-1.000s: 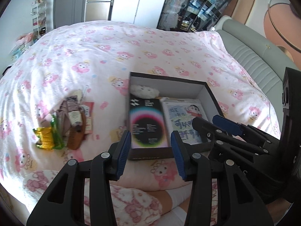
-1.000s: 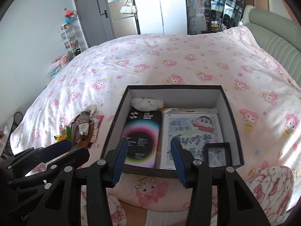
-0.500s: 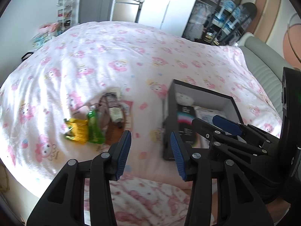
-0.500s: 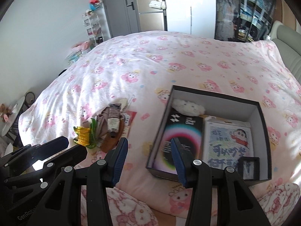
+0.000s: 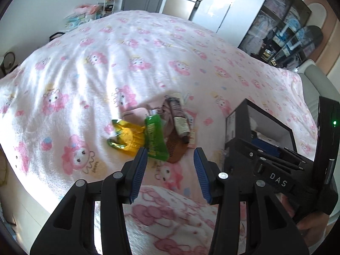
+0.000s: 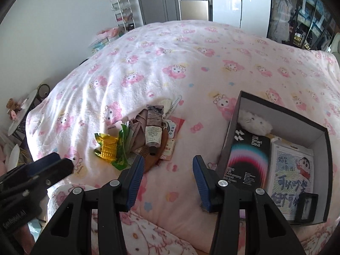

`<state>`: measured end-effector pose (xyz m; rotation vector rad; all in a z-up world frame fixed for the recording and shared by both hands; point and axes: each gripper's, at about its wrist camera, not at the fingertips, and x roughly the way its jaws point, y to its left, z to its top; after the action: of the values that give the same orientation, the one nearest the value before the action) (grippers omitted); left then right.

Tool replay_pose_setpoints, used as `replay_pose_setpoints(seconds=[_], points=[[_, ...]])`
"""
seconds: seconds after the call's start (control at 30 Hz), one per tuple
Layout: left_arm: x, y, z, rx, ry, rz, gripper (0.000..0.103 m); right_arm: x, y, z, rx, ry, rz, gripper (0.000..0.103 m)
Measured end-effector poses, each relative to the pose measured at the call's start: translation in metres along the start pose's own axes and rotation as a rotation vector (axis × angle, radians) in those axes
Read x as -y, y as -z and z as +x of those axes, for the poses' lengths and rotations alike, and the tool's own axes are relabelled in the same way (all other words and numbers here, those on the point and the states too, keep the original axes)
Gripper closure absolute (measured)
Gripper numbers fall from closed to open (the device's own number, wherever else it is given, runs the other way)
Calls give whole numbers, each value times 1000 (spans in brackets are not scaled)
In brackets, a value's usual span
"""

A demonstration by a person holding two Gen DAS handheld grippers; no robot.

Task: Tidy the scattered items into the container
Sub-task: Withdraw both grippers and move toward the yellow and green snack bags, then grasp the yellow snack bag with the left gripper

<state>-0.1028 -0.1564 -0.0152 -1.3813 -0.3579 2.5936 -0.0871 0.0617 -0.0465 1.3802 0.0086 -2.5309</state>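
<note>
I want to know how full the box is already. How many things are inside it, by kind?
Fluffy white toy: 1
Black packet: 1
Cartoon picture pack: 1
Small black frame: 1
Total in the box: 4

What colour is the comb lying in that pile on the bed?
Brown, like wood. The comb shows best in the left wrist view, partly under the tube and the green packet.

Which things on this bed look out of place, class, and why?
The heap of small items on the blanket: yellow wrapper, green packet, tube and comb lie jumbled, overlapping, outside the box.
</note>
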Motion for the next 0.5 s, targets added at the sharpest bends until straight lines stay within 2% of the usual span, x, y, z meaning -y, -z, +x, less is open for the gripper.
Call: replay_pose_setpoints(seconds=[0.33, 0.5], points=[[-73, -18, 58, -97, -30, -134, 57, -25, -13, 69, -139, -76, -42, 60], [-106, -25, 93, -170, 76, -208, 56, -46, -17, 108, -221, -133, -75, 60]])
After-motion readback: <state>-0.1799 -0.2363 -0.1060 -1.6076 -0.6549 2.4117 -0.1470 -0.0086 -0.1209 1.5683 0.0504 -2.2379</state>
